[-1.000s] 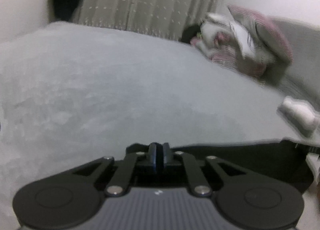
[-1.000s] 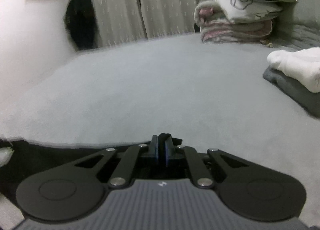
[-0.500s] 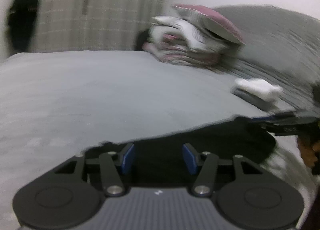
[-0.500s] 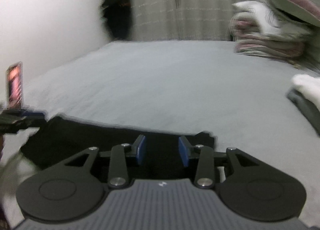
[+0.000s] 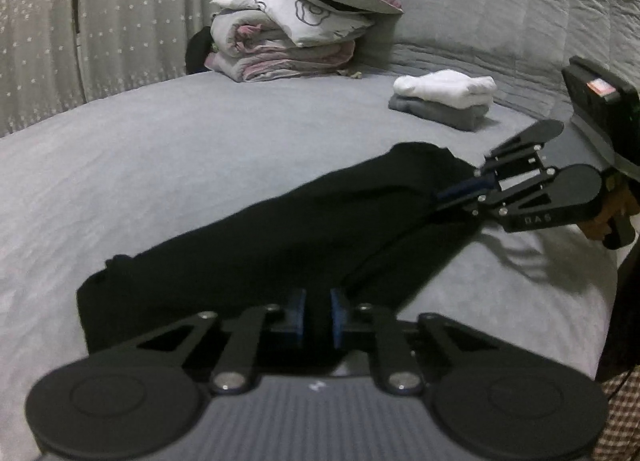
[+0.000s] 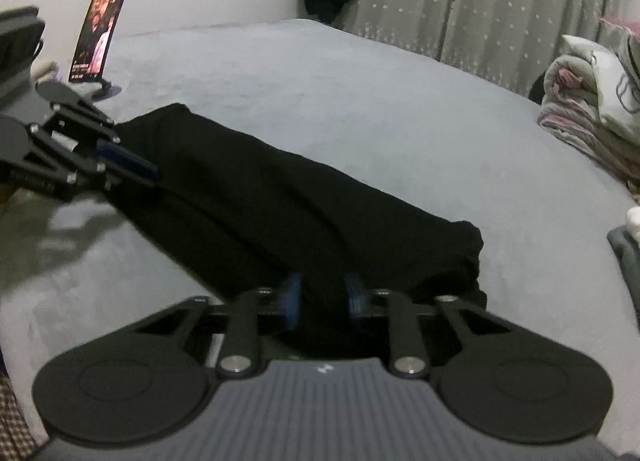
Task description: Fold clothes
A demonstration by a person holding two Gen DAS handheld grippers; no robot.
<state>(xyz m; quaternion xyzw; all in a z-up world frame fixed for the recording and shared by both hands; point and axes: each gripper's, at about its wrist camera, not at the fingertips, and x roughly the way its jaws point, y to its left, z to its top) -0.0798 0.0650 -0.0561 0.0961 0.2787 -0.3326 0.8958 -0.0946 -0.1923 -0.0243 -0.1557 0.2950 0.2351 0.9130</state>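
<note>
Both tongs, open half a second ago, now closing on the black garment [image 5: 280, 237].

The garment [image 5: 304, 237] is laid across the bed [image 5: 200, 165]. Behind it, a stack of folded clothes [image 5: 442, 99] and piled bedding [image 5: 296, 37] are set; a phone [image 6: 96, 39] is propped beyond its other end.

Two grippers [image 5: 318, 317] [image 6: 322, 299], one black garment [image 5: 280, 237], two folded clothes [image 5: 444, 101], one phone [image 6: 96, 39]
</note>
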